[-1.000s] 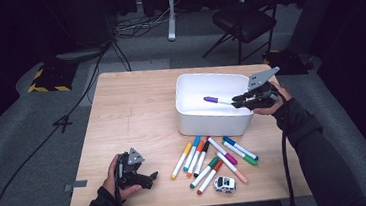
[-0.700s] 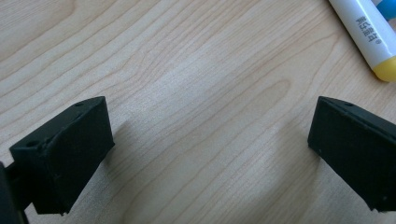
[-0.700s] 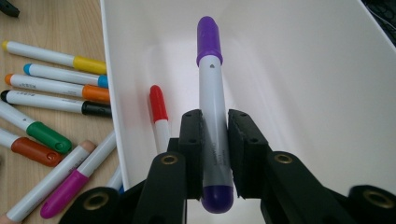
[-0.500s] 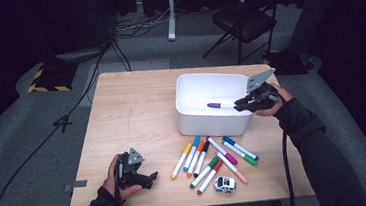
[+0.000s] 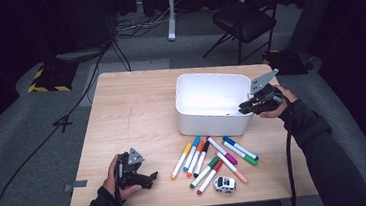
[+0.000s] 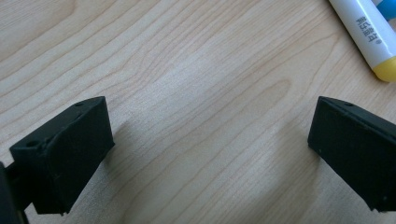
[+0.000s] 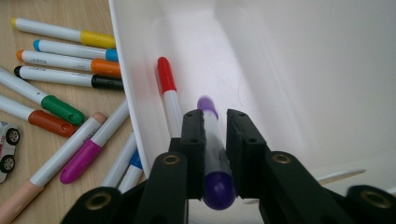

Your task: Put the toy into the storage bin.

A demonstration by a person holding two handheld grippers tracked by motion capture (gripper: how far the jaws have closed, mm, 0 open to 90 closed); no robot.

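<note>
My right gripper (image 7: 215, 126) is shut on a purple-capped marker (image 7: 212, 140), held low inside the white bin (image 7: 140, 93) near its front wall. A red-capped marker (image 7: 169, 95) lies on the bin floor just beside it. In the high view the right gripper (image 5: 245, 107) dips over the bin's right front corner (image 5: 245, 120). Several markers (image 5: 213, 158) lie in a fan on the table in front of the bin. My left gripper (image 5: 150, 178) rests on the table at the front left, its jaws wide apart over bare wood (image 6: 210, 135), a yellow-capped marker (image 6: 373, 42) beyond them.
A small white toy car (image 5: 224, 183) sits by the markers near the table's front edge. A black chair (image 5: 244, 22) and cables on the floor lie beyond the table. The left half of the wooden table (image 5: 131, 112) is bare wood.
The right gripper has lowered the purple marker deeper into the bin, toward its front wall. The left gripper has stayed put.
</note>
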